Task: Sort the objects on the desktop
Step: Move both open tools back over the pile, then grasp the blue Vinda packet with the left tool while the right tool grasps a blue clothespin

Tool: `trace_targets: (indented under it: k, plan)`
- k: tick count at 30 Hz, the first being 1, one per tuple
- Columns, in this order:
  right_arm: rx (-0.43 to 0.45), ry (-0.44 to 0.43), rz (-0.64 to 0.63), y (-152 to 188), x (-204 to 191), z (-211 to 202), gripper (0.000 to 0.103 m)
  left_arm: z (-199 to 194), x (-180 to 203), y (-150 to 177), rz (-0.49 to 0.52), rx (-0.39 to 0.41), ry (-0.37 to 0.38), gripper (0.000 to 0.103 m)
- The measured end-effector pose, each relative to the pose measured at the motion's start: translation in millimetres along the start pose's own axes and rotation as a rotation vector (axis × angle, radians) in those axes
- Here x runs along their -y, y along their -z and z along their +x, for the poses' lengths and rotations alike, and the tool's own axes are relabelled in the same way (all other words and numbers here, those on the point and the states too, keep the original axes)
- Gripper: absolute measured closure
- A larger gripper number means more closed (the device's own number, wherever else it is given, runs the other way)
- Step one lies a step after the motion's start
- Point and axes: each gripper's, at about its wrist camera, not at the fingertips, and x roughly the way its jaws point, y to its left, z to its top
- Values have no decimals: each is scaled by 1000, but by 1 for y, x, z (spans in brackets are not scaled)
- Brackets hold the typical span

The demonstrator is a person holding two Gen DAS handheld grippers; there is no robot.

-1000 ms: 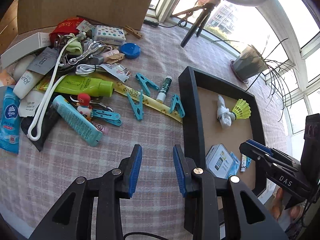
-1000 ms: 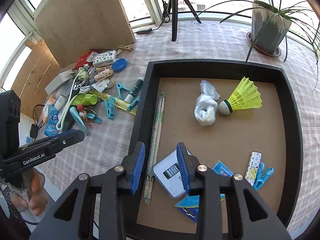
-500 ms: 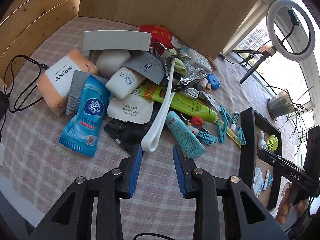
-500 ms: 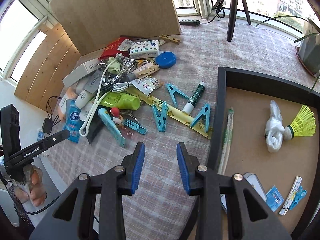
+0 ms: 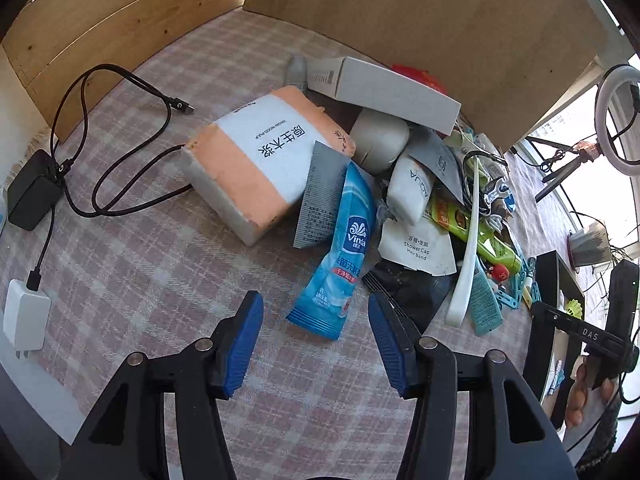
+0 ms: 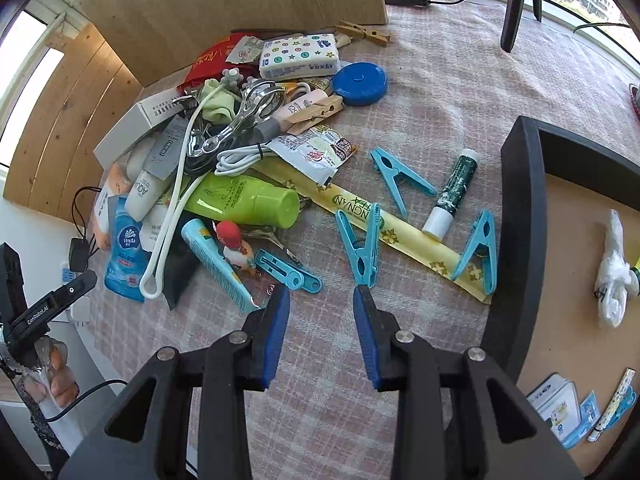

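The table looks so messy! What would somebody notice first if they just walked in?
Probably the big heap of clutter on the checked tablecloth, with a bright green tube in its middle and blue clothes pegs scattered beside it. In the left view, a blue Vinda wipes pack lies right in front of the open left hand-held gripper. The open right hand-held gripper hovers near the pegs, beside a black tray.

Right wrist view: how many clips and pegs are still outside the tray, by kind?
Blue plastic pegs: 3
Wooden pegs: 2
Flat blue clip: 1
Total: 6
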Motion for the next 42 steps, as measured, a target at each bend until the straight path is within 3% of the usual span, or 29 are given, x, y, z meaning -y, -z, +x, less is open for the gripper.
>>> trace_targets:
  k: [12,23,36,42]
  plan:
    - [-39,17,21,-12,2,21,70,30,4,1,32,-59,20,53]
    - [-53,7,40,-23,6,22,70,42,30,-5,82,-80,25,74]
    - [-53,78,-12,-28,0,22,70,51,42,-15,117,-85,22,75]
    - [-41,80,-8,-25,3,18,70,50,47,-20,134,-73,12,86]
